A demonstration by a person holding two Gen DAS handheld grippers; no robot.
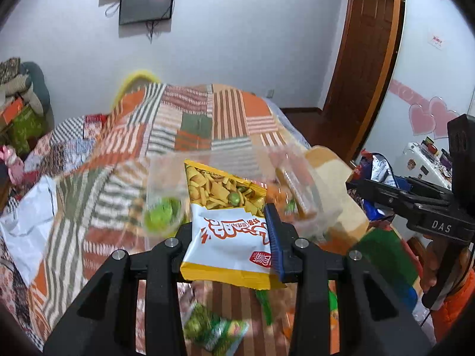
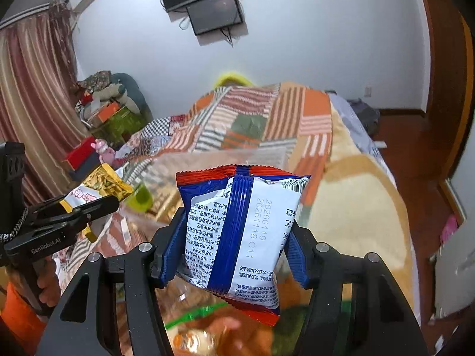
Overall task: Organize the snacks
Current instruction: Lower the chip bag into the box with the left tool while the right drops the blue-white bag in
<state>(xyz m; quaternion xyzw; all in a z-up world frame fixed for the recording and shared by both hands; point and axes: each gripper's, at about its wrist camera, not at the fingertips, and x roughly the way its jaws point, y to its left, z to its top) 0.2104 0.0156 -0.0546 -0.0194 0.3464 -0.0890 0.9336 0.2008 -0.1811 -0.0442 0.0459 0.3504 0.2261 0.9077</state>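
My left gripper (image 1: 230,216) is shut on a yellow-and-white packet of mixed crackers and green peas (image 1: 225,246), held upright above the bed. The same packet (image 2: 98,184) shows at the left of the right wrist view, in the left gripper (image 2: 109,203). My right gripper (image 2: 237,216) is shut on a blue, white and red snack packet (image 2: 261,237), its printed back facing the camera and its blue pads (image 2: 173,246) pressing both sides. The right gripper (image 1: 365,188) also shows at the right edge of the left wrist view, with a hand on its handle.
Several loose green and orange snack packets (image 1: 213,329) lie blurred on the patchwork quilt (image 1: 190,124) below. A blurred clear plastic container (image 1: 166,184) sits just ahead with a green item inside. A cluttered chair (image 2: 109,101) stands at the left, a wooden door (image 1: 365,59) at the right.
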